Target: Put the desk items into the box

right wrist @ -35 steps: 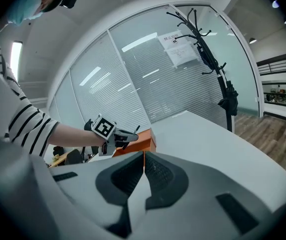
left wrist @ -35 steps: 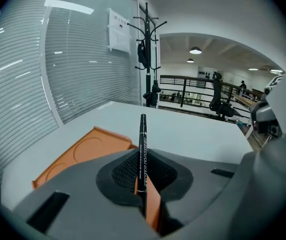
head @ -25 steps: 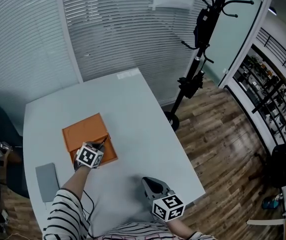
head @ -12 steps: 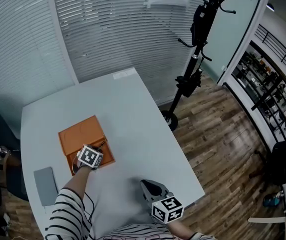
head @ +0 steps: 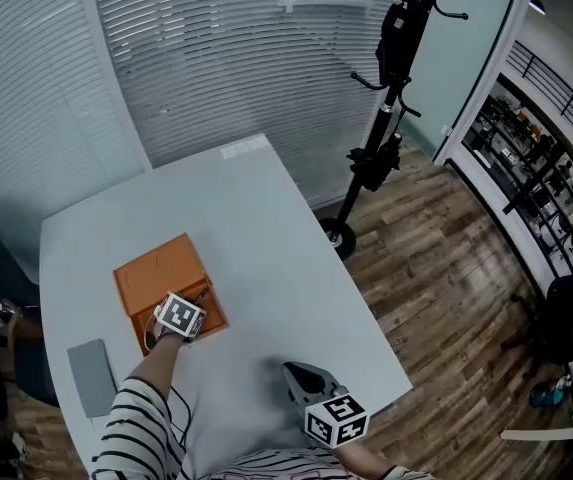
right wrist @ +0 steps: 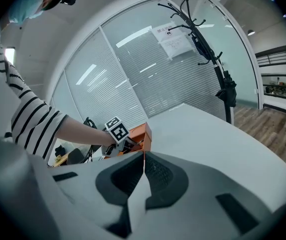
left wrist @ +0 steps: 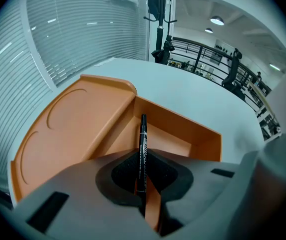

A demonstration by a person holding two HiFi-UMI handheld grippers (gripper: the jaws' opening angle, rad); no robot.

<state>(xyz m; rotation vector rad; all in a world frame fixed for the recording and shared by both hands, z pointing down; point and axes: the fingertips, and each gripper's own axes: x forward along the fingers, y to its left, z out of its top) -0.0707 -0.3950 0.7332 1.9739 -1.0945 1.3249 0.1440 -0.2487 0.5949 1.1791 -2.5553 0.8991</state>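
Observation:
An orange box (head: 156, 270) lies open on the white table (head: 266, 228), its lid (left wrist: 78, 119) folded out to the left of its tray (left wrist: 175, 134). My left gripper (left wrist: 142, 165) is shut on a black marker pen (left wrist: 143, 134), whose far end points down into the tray. In the head view the left gripper (head: 191, 306) hovers over the box's near right corner, and it also shows in the right gripper view (right wrist: 124, 145). My right gripper (right wrist: 143, 159) is shut with nothing in it, held near the table's front edge (head: 301, 373), well apart from the box.
A flat grey item (head: 91, 376) lies on the table to the left of the box. A black coat stand (head: 391, 78) rises off the table's far right corner over wooden floor. Window blinds (head: 206, 58) run behind the table.
The head view has shifted slightly. The left gripper stays over the box with the pen in it, and the right gripper has not visibly moved.

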